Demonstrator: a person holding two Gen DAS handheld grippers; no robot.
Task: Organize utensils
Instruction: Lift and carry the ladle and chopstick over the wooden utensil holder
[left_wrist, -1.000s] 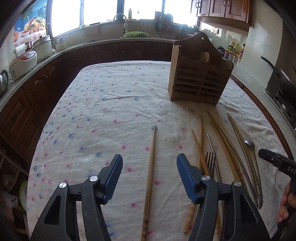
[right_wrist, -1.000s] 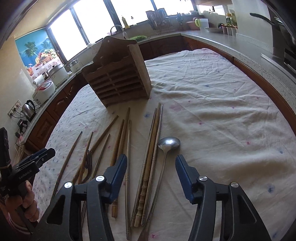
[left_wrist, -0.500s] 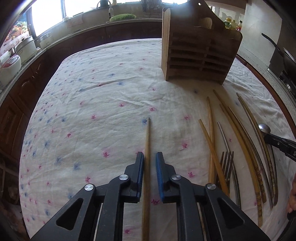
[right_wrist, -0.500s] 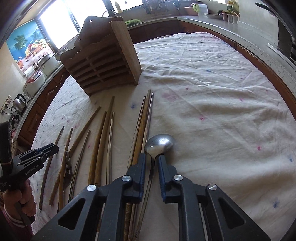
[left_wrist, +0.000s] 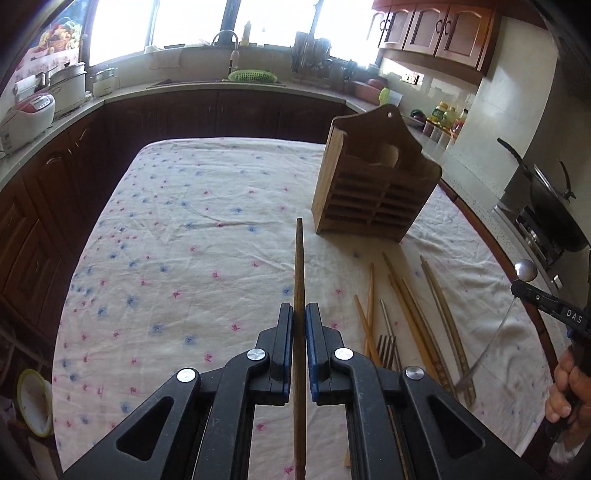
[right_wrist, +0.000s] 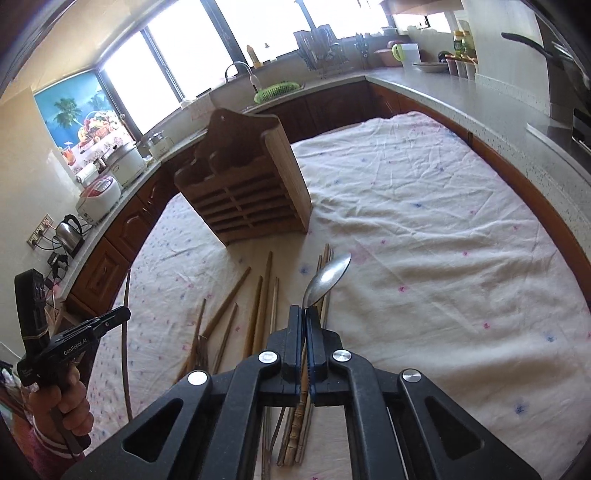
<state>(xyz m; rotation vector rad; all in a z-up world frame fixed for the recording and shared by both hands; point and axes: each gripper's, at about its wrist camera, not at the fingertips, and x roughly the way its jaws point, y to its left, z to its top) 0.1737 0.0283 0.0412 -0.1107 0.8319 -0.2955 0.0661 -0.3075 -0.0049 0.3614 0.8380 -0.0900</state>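
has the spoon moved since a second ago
Yes. The spoon has come up off the cloth, shut in the right claw; its bowl now stands clear above the chopsticks it lay beside, toward the wooden holder.

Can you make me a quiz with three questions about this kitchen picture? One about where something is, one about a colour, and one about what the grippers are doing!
1. Where does the wooden utensil holder stand?
A. On the flowered tablecloth
B. In the sink
C. On the stove

2. What colour is the basket by the tap?
A. Red
B. Green
C. Blue

3. What is the right gripper doing?
A. Standing open over nothing
B. Shut on a fork
C. Shut on the spoon

Answers:
1. A: the holder sits upright on the cloth, beyond the loose chopsticks.
2. B: the basket on the counter under the window is bright green.
3. C: its blue pads pinch the spoon's handle and the bowl sticks out above them. The left gripper is shut on a wooden chopstick.
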